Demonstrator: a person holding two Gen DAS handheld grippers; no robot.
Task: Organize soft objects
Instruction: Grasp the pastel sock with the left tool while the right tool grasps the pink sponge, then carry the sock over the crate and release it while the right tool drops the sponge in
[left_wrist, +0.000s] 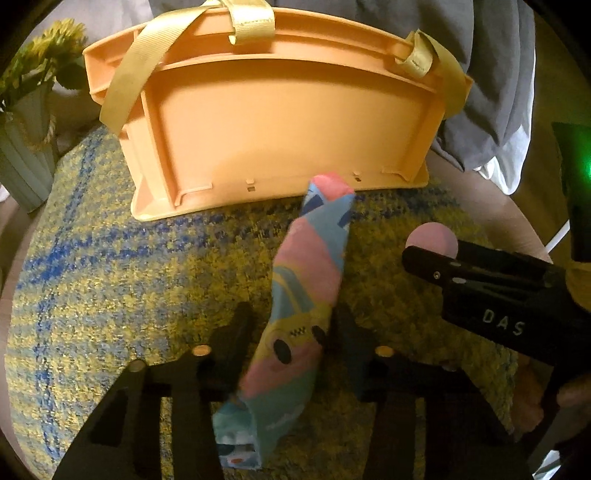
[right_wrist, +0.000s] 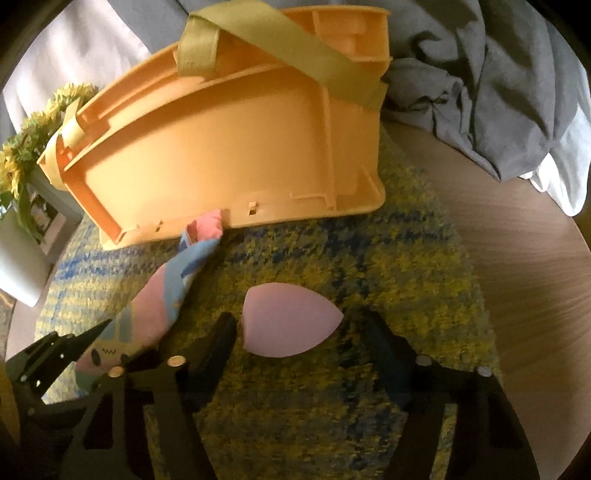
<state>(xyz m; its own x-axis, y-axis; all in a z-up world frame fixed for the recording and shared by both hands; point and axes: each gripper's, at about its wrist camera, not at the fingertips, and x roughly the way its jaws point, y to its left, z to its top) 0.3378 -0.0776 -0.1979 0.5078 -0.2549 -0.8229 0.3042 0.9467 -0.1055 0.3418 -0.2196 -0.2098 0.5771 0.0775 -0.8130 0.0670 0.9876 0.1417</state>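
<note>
A patterned pink, blue and yellow sock (left_wrist: 299, 302) lies on the yellow-blue rug (left_wrist: 110, 280), its toe touching the orange basket (left_wrist: 280, 122). My left gripper (left_wrist: 291, 325) is open, its fingers on either side of the sock's middle. A pink egg-shaped sponge (right_wrist: 288, 325) lies on the rug in the right wrist view. My right gripper (right_wrist: 303, 332) is open around it, the left finger touching its blunt end. The sponge (left_wrist: 432, 238) peeks out behind the right gripper in the left wrist view. The sock (right_wrist: 155, 306) also shows in the right wrist view.
The orange basket (right_wrist: 236, 147) with yellow straps (right_wrist: 295, 44) stands at the rug's far edge. A vase of yellow flowers (left_wrist: 33, 110) is at the left. Grey and white bedding (right_wrist: 498, 92) lies at the right, beside a round wooden table edge (right_wrist: 517, 251).
</note>
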